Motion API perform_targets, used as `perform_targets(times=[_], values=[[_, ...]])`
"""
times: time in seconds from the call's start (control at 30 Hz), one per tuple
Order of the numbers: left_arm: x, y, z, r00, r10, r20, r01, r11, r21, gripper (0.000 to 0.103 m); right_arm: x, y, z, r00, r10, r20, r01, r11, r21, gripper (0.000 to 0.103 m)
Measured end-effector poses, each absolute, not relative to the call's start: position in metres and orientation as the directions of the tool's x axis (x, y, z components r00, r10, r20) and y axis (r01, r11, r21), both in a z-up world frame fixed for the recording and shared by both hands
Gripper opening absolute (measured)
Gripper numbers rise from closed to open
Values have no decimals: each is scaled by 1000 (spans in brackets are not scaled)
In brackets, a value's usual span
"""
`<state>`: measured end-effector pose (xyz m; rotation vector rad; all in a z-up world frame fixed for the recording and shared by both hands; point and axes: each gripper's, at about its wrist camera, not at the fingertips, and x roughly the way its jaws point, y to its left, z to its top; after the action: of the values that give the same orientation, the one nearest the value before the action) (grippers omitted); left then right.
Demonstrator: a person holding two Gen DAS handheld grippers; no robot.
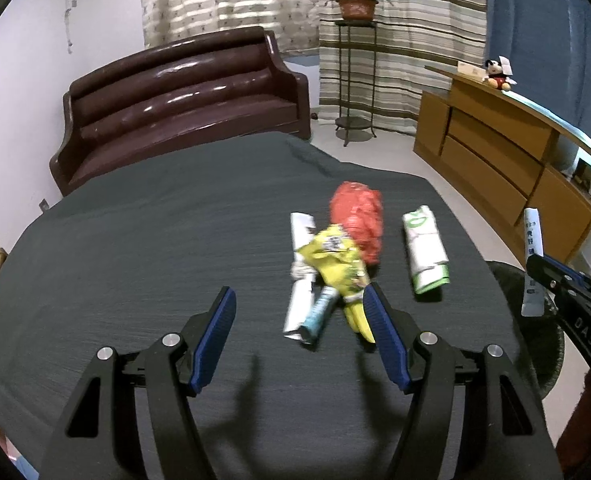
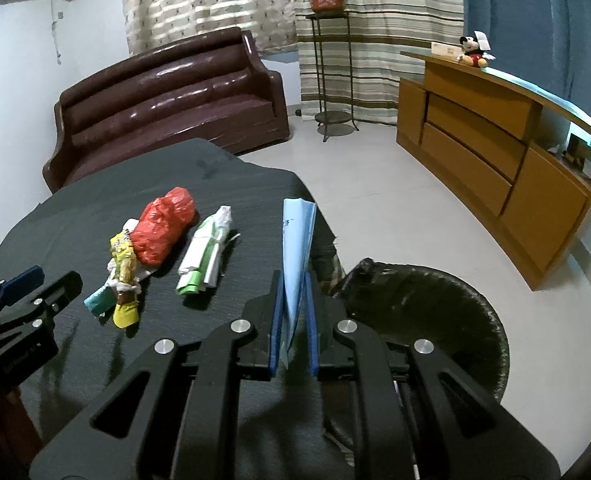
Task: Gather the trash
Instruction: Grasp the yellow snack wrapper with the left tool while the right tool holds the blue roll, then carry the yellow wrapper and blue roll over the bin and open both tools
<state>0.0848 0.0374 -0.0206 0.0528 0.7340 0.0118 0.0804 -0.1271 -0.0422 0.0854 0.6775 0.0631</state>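
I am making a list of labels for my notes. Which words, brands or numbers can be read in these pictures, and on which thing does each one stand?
"DAS" - white letters on the black body of the right gripper.
Pale blue packet held in that gripper: a few printed characters, too blurred to read.
Green and white wrapper: a green mark, not readable.
Yellow wrapper: a small printed patch, too blurred.
Left gripper: faint print on its body, too small to read.

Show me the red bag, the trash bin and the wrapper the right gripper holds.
Red bag [image 2: 163,228]: right wrist view, middle of the crumpled plastic.
Trash bin [image 2: 491,320]: right wrist view, far rim.
Wrapper [image 2: 297,248]: right wrist view, middle, above the pads.
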Motion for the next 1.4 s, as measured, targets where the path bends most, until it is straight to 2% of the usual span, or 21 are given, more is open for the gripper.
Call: perform_targets(times=[0.37, 0.6, 0.67, 0.7, 0.73, 0.8, 1.4], values=[[95, 8, -38, 727, 53, -685, 23, 995, 101, 63, 75, -159, -50, 774, 87, -627, -2, 991, 135, 11], [102, 1, -48, 705, 65, -706, 31, 992, 121, 45, 79, -169, -59, 766, 92, -637, 11, 988, 156, 11], [105, 2, -51, 697, 57, -715, 33, 993, 112, 37, 79, -169, -61, 763, 93, -640, 12, 987, 157, 11], [106, 4, -52, 690, 43, -723, 39, 995, 96, 28, 79, -170, -62, 762, 93, -641, 12, 987, 158, 11], [107, 5, -53, 684, 30, -729, 45, 996, 83, 23, 80, -171, -63, 760, 94, -643, 12, 987, 158, 11], [107, 7, -53, 682, 28, -731, 42, 996, 77, 17, 80, -170, -63, 759, 94, -644, 13, 987, 159, 11], [70, 6, -27, 760, -36, -649, 102, 993, 64, 15, 75, -170, -58, 771, 68, -633, 21, 991, 133, 11]])
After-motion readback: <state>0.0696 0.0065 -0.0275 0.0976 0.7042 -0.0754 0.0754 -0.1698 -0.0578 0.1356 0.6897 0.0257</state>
